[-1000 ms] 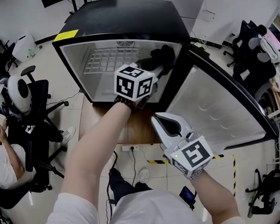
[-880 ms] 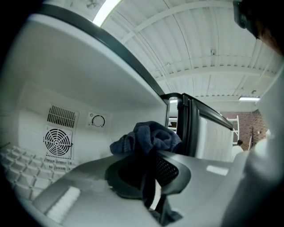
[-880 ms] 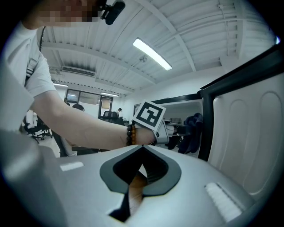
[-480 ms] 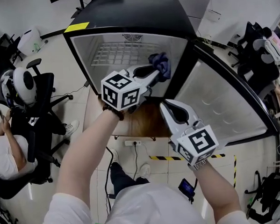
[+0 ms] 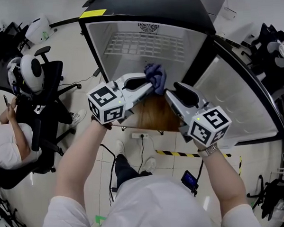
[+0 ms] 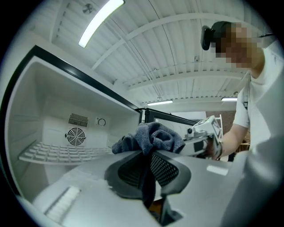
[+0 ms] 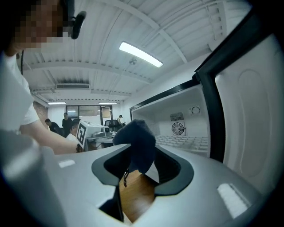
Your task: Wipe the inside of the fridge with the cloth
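Cloth (image 5: 155, 76): 1, blue, bunched, held at the mouth of the open fridge (image 5: 146, 5). Left gripper (image 5: 151, 88): clamped on it, level, apparently for sweeping the walls. Right gripper (image 5: 168, 92): jaws just opening, cloth end between them unpinched, seemingly after regripping.

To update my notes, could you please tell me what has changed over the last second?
The left claw, shut on the cloth, drew back out of the fridge to its front edge, beside the right claw. The right claw's jaws have just been opening, with the cloth between them, unclamped. The door stays open and the wire shelf in place.
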